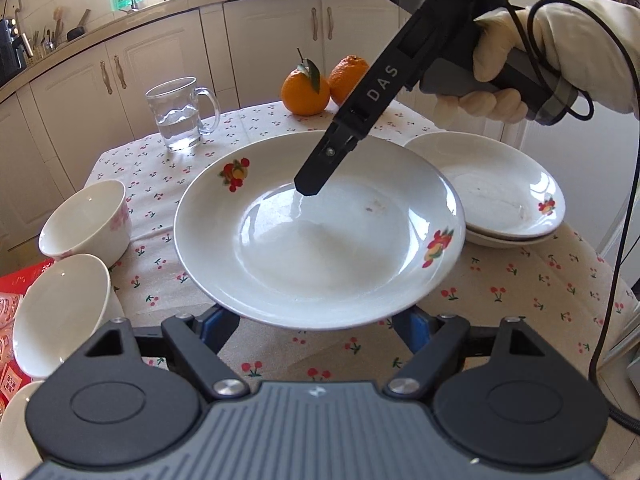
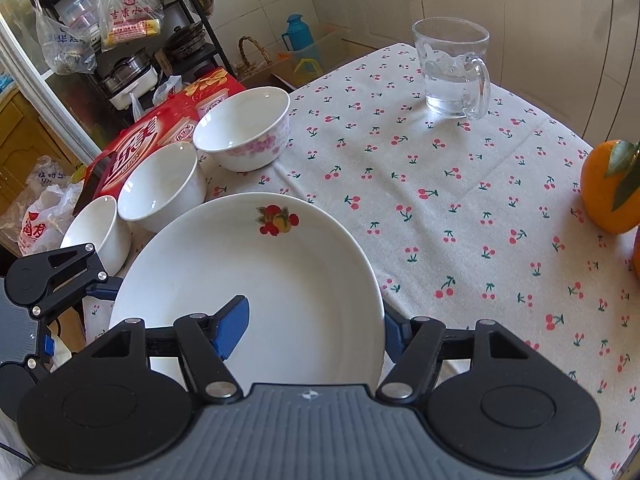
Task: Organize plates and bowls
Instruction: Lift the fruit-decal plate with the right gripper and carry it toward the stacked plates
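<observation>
Right wrist view: right fingers (image 2: 234, 326) tight on the plate (image 2: 248, 264) rim, left fingers (image 1: 225, 331) apart beneath it

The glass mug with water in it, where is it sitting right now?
The glass mug stands at the table's far left in the left wrist view, left of the two oranges and behind the big plate.

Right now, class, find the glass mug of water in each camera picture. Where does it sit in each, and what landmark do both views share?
Left wrist view: the glass mug stands upper left, on the cherry tablecloth, beyond the big plate.
Right wrist view: the glass mug stands upper right, near the table's far edge.
Shared landmark: the pink-flowered bowl.
</observation>
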Motion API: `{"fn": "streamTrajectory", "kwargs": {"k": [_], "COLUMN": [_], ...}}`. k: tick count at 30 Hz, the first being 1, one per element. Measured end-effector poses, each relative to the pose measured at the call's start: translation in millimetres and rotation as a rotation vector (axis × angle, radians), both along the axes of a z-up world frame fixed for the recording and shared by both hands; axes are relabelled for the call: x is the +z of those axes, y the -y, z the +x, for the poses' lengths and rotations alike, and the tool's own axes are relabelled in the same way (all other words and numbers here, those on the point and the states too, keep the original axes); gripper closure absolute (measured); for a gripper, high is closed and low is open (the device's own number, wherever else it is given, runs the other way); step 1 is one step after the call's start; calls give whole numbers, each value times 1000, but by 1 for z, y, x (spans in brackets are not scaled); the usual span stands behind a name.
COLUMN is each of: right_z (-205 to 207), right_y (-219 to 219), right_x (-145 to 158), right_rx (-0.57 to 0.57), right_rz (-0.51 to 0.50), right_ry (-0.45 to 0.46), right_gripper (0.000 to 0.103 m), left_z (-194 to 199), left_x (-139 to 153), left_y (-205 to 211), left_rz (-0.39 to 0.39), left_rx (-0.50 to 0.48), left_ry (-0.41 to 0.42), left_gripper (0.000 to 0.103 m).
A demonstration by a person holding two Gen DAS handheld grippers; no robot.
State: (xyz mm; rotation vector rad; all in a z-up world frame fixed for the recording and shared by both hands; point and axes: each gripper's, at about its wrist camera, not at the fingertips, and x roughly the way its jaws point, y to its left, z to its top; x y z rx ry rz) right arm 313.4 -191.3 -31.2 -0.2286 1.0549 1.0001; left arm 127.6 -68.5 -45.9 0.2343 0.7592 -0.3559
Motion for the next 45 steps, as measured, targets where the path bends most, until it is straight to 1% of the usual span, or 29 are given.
{"fn": "streamTrajectory", "kwargs": {"k": [9, 20, 33, 42, 45], "right_z": [-30, -55, -64, -64, -64], "right_y": [25, 69, 121, 144, 149], "right_x": [7, 12, 8, -1, -4], "right_rx": [-47, -131, -242, -295, -308], "right_rz": [8, 10, 25, 26, 30], "right_ry": [13, 23, 35, 26, 24], "right_gripper": [30, 30, 30, 30, 29], "left_z": [-17, -20, -8, 3, 5], "left_x": [8, 11, 10, 4, 4], "left_y": [15, 41, 78, 88, 92], "left_rz": [1, -6, 2, 2, 13], "left_rx": [-61, -158, -258, -278, -286], "left_ry": [0, -11, -24, -40, -25], "left_gripper": [20, 20, 20, 20, 20]}}
